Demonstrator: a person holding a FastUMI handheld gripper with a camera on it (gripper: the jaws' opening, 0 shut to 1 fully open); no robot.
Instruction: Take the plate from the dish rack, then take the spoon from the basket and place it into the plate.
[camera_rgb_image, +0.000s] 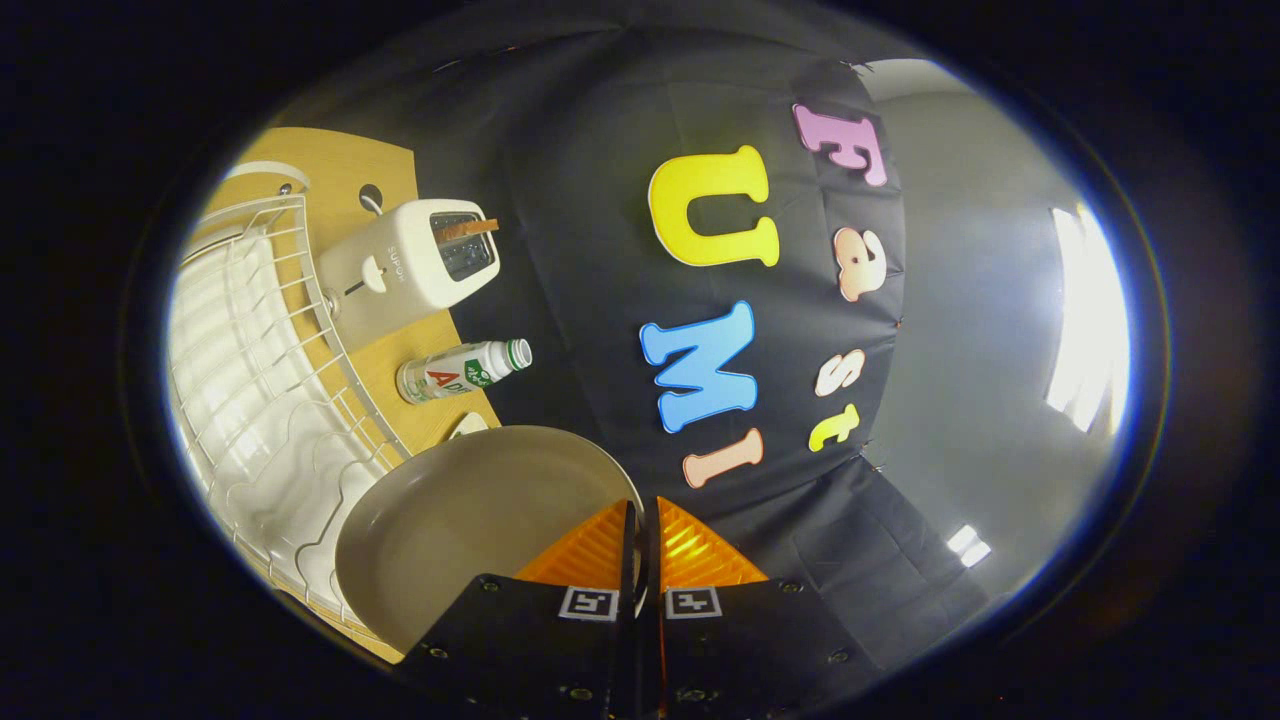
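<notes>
Black screwed tongs (644, 520) body; two square fiducial markers (640, 603)

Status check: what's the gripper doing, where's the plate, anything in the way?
Gripper shut on plate rim. Plate lifted beside the rack. Toaster and bottle beyond, apart from the plate.

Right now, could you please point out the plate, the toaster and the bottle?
plate (470, 520): gripper view, its inner face, rim pinched between the fingers.
toaster (405, 262): gripper view, its side.
bottle (455, 375): gripper view, its label.
</notes>
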